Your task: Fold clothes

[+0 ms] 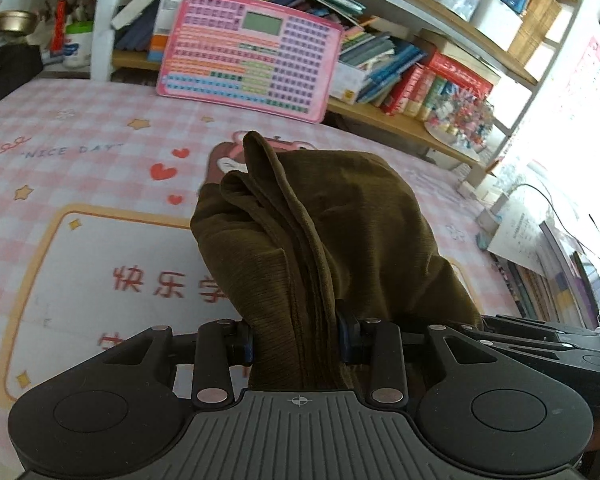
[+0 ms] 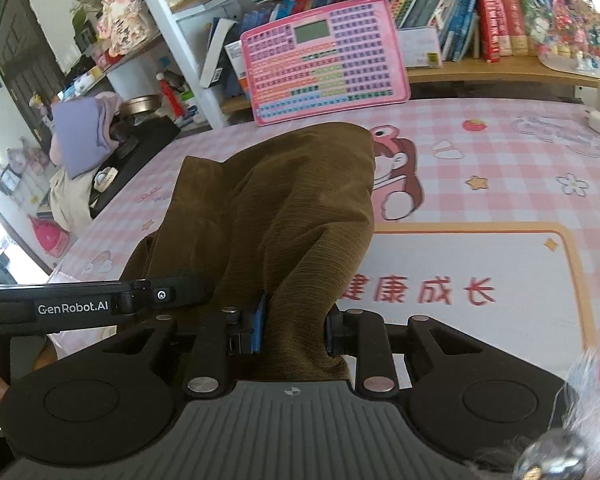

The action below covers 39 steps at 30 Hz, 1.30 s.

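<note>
The brown garment (image 1: 332, 220) is pinched near its edge by the left gripper (image 1: 296, 340) and the right gripper (image 2: 294, 330) (side by side), draped over the mat (image 2: 480, 152). A fold is judged underway; the held edge must be laid flat.

A child's study room: crammed bookshelves (image 2: 460, 20), pink cartoon desk mat (image 2: 500, 168).

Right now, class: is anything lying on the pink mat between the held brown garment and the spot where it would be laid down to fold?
Nothing visible does. Both the left tool and right tool grip the brown garment, and the pink mat around it looks bare; the patch beneath the cloth is hidden.
</note>
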Motion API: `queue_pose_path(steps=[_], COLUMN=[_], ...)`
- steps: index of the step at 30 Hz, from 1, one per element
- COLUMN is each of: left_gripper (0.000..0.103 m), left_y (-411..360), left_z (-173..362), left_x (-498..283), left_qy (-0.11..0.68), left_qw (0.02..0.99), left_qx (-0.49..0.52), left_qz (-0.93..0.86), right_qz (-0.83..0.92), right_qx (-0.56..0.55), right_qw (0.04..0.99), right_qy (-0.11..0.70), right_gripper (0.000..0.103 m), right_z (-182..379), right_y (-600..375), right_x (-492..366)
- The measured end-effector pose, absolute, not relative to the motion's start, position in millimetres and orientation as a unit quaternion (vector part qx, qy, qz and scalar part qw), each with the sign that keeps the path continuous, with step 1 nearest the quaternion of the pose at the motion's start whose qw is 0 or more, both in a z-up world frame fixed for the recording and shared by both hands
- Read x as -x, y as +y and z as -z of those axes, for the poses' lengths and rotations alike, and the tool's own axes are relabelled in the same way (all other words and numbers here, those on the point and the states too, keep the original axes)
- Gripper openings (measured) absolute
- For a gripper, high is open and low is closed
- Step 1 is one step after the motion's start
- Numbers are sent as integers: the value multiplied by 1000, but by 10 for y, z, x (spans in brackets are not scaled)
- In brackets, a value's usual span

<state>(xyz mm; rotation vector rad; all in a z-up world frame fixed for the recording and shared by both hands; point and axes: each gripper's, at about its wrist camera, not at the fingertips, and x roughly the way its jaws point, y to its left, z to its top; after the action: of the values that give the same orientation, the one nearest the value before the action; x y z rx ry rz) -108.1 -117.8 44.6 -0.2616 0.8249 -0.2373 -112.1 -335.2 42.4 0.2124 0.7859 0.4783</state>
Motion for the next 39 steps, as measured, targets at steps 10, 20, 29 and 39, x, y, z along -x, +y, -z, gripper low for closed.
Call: queue_pose_path(steps=[10,20,29,39], left_gripper=[35,35,35,34], left_y=[-1460,-1217,-654,233], left_z=[-545,-449,-414,-302], left_x=[977,794,365,-378], left_qy=[389,387,382,390], left_qw=[905,902,898,886], left_qx=[96,105,117,177], left_qz=[146,158,183,177], right_qz=[-204,-191,-168,-156], right_qx=[-127,-121,-108,-108], right_qw=[902,905,912,911], right_qy=[359,360,357,365], right_gripper=[25,25,25,25], right_z=[-463,-472,-526,-496], right_y=[-3626,-3389,-2785,-1997], right_x=[1143,996,646,-167])
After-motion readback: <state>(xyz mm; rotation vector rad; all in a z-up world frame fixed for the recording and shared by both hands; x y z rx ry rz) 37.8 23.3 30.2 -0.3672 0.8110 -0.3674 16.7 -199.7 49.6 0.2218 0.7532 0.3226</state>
